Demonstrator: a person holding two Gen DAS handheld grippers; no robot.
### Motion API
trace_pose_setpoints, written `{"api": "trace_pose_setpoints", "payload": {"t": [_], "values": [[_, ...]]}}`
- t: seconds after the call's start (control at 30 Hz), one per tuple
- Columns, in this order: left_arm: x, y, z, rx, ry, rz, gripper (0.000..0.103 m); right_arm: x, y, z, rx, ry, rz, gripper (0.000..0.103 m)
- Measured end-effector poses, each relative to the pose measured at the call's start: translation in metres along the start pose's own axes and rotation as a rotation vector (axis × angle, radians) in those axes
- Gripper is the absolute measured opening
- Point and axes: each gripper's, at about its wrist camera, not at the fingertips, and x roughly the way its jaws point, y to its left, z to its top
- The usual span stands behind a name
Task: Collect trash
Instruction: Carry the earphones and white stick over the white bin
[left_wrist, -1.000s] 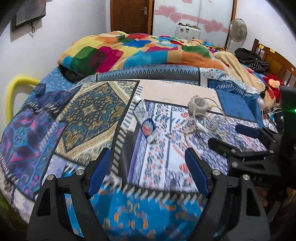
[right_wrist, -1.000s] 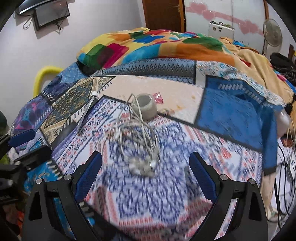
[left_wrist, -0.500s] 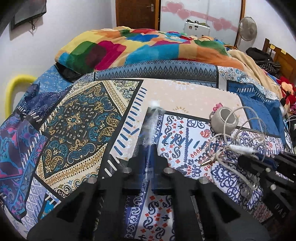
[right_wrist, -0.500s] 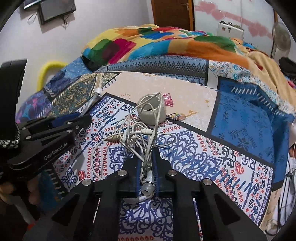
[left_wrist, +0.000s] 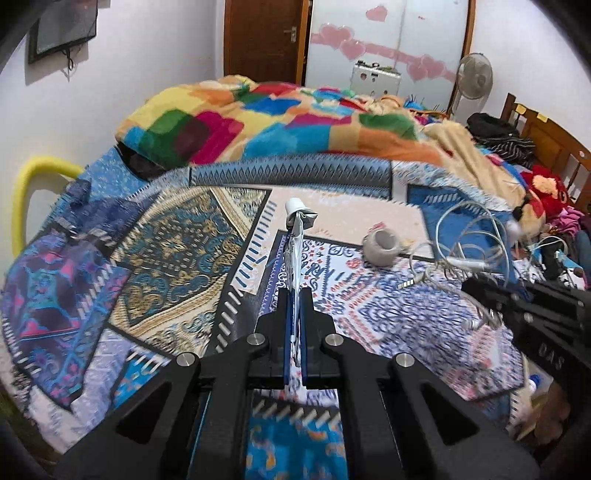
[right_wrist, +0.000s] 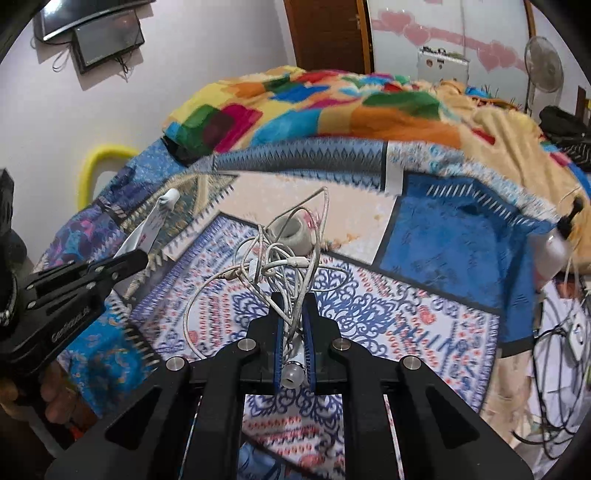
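1. On the bed (left_wrist: 177, 251), a patterned patchwork bedspread is spread out, and both claws are held above it.
2. The left claw (left_wrist: 294, 295) is seen pressed together on a squeezed tube (left_wrist: 295, 236). The tube is pinched edge-on between the blue pads and projects forward, with its white cap (left_wrist: 295, 204) at the far end, clear of the bedspread.
3. The same tube (right_wrist: 147, 229) is seen from the right wrist view, projecting up and away from the left claw (right_wrist: 142, 254) at the left of the frame.
4. The right claw (right_wrist: 293, 306) is seen pressed together on a tangle of white cable (right_wrist: 273, 266). Several strands are pinched between the pads, and a rounded white end piece (right_wrist: 293, 374) is lodged at the base of the pads.
5. Loops of the cable (left_wrist: 465, 251) are seen raised off the bedspread in the left wrist view, ahead of the right claw (left_wrist: 476, 286).
6. A roll of pale tape (left_wrist: 382, 248) is left lying on the bedspread, just beyond the cable loops.
7. A multicoloured blanket (left_wrist: 280, 125) is heaped at the far side of the bed.
8. A person's fingers (right_wrist: 55, 391) are visible under the left claw's body at the lower left of the right wrist view.
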Motion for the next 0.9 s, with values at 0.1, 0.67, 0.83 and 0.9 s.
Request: {"api": "trace_pose_setpoints", "payload": {"t": [0.1, 0.67, 0.83, 0.9], "values": [[-0.035, -0.004, 0.001, 0.02, -0.039, 0.013, 0.003, -0.026, 0.007, 0.006, -0.013, -0.032, 0.001, 0.009], [-0.225, 0.014, -0.034, 0.045, -0.191, 0.07, 0.003, -0.171, 0.09, -0.002, -0.096, -0.191, 0.051, 0.009], [-0.267, 0.032, -0.057, 0.029, -0.21, 0.106, 0.003, -0.2, 0.117, -0.014, -0.132, -0.215, 0.08, 0.009], [-0.281, 0.04, -0.067, 0.017, -0.213, 0.12, 0.003, -0.209, 0.128, -0.02, -0.145, -0.221, 0.095, 0.009]]}}
